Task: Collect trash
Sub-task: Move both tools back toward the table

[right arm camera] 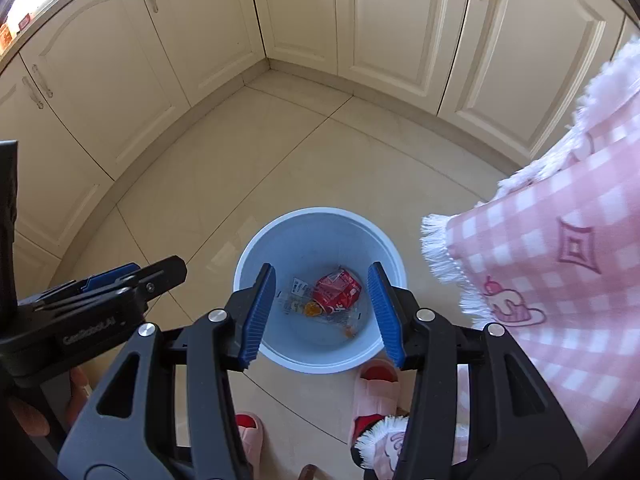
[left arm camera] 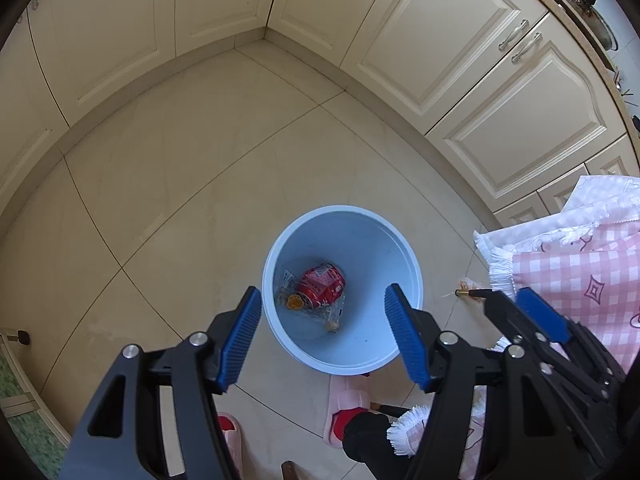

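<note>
Inside blue bin [left arm camera: 394, 248], crushed red can [left arm camera: 322, 286], wrappers [left arm camera: 289, 280]

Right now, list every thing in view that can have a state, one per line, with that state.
Round light-blue plastic bin: upright on the floor, uncovered, trash at its bottom.
Crushed red drink can: lying on its side inside the bin.
Clear plastic wrapper: lying crumpled under the can.
Cream cabinet doors: shut.
Left claw: open, empty.
Right claw: open, empty.
</note>
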Demonstrator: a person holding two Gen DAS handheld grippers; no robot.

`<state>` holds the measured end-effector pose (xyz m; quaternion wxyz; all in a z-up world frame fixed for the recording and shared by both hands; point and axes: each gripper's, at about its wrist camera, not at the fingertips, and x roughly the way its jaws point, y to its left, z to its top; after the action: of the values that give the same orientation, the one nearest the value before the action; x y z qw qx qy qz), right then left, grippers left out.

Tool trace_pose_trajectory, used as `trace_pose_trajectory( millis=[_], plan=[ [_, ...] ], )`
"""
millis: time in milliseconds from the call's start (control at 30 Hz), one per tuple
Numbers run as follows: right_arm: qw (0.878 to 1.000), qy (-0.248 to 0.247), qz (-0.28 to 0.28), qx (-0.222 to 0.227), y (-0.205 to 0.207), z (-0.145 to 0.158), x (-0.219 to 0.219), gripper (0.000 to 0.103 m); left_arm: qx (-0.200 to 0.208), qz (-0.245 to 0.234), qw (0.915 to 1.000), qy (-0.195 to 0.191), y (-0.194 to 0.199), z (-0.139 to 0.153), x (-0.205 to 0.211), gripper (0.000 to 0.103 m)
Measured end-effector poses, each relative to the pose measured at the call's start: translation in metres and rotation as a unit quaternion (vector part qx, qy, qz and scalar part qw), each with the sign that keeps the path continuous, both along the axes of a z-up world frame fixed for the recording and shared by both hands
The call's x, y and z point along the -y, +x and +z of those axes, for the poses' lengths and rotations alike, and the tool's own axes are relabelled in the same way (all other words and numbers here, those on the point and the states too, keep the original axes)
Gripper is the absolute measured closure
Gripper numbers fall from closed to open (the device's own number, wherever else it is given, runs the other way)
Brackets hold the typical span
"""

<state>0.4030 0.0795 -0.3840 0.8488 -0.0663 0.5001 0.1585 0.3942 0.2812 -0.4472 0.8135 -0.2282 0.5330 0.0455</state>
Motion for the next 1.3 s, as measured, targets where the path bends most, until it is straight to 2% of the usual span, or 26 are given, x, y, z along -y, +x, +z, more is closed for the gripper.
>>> trace_pose_trajectory(
  millis=[133,233,300,367,500,633,767,933,1067,1200,1300],
  plan=[
    [1.0,-0.007,0.01,0.024,-0.014,0.028,0.003,0.055,0.008,0.001,0.9999,0.01,-0.011,0.009,0.002,0.04],
    [0.998,-0.013,0.022,0.062,-0.036,0.066,0.007,0.055,0.027,0.0,0.9995,0.019,-0.028,0.03,0.008,0.04],
    [0.996,-0.015,0.023,0.088,-0.05,0.09,0.013,0.055,0.049,-0.004,0.9986,0.019,-0.04,0.054,0.013,0.04],
    [0.994,-0.011,0.018,0.111,-0.065,0.116,0.022,0.054,0.093,-0.009,0.9955,0.017,-0.058,0.093,0.023,0.04],
    [0.987,0.016,0.005,0.162,-0.102,0.176,0.054,0.053,0.147,-0.018,0.9887,0.021,-0.09,0.148,0.044,0.038],
    [0.977,0.05,-0.009,0.208,-0.14,0.226,0.092,0.05,0.2,-0.06,0.9771,0.042,-0.119,0.207,0.085,0.037],
    [0.964,0.068,-0.038,0.254,-0.18,0.264,0.143,0.047,0.235,-0.111,0.9647,0.045,-0.136,0.246,0.131,0.035],
    [0.95,0.073,-0.112,0.28,-0.21,0.286,0.22,0.045,0.261,-0.2,0.9427,0.053,-0.144,0.279,0.21,0.035],
    [0.936,0.083,-0.195,0.282,-0.218,0.283,0.297,0.043,0.271,-0.25,0.9268,0.072,-0.145,0.294,0.265,0.035],
    [0.92,0.125,-0.259,0.266,-0.225,0.272,0.356,0.039,0.266,-0.275,0.9205,0.08,-0.137,0.297,0.3,0.035],
    [0.908,0.161,-0.292,0.254,-0.221,0.267,0.385,0.035,0.261,-0.283,0.9191,0.084,-0.135,0.296,0.313,0.035]
  ],
)
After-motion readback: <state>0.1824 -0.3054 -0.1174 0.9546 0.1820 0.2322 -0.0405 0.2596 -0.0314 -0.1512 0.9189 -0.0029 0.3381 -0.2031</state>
